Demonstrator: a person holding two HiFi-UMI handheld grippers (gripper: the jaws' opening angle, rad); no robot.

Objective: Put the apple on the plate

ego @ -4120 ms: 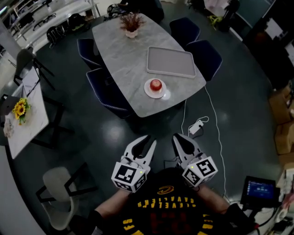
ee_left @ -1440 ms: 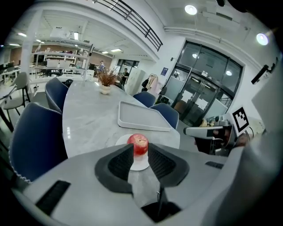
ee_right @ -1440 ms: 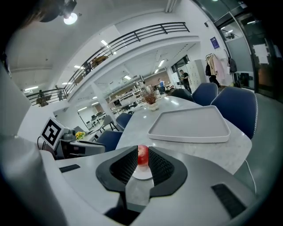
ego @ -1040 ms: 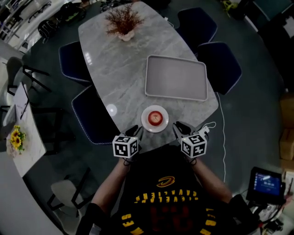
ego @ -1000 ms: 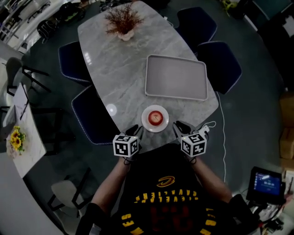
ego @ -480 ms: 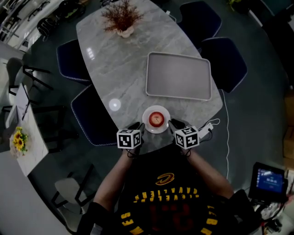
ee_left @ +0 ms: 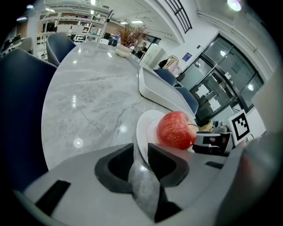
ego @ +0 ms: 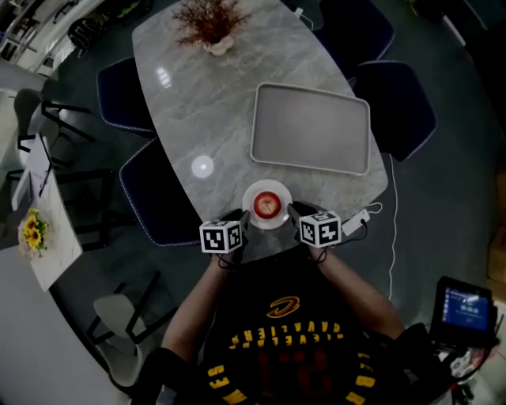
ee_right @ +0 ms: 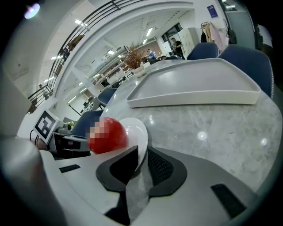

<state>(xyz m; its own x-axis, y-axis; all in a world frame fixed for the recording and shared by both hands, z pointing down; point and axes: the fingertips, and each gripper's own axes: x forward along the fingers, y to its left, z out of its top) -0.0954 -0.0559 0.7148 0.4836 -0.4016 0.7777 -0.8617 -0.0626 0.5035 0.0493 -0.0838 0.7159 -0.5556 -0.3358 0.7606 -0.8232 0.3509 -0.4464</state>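
A red apple [ego: 267, 203] sits on a small white plate [ego: 254, 192] at the near edge of the grey marble table [ego: 205, 111]. My left gripper [ego: 238, 218] is at the plate's left rim and my right gripper [ego: 293, 213] at its right rim. In the left gripper view the plate's rim [ee_left: 143, 128] runs between the narrowly set jaws of the left gripper [ee_left: 140, 152], with the apple [ee_left: 176, 130] just beyond. The right gripper view shows the same: the plate rim [ee_right: 138, 131] is between the jaws of the right gripper [ee_right: 140, 155], beside the apple [ee_right: 108, 135].
A large grey tray [ego: 311, 126] lies on the table behind the plate. A potted dried plant [ego: 207, 24] stands at the far end. Dark blue chairs [ego: 150, 198] ring the table. A white adapter and cable [ego: 360, 217] lie on the floor to the right.
Both grippers have moved forward from in front of my body, where they stood wide open, to the two sides of the plate, and their jaws have narrowed onto its rim.
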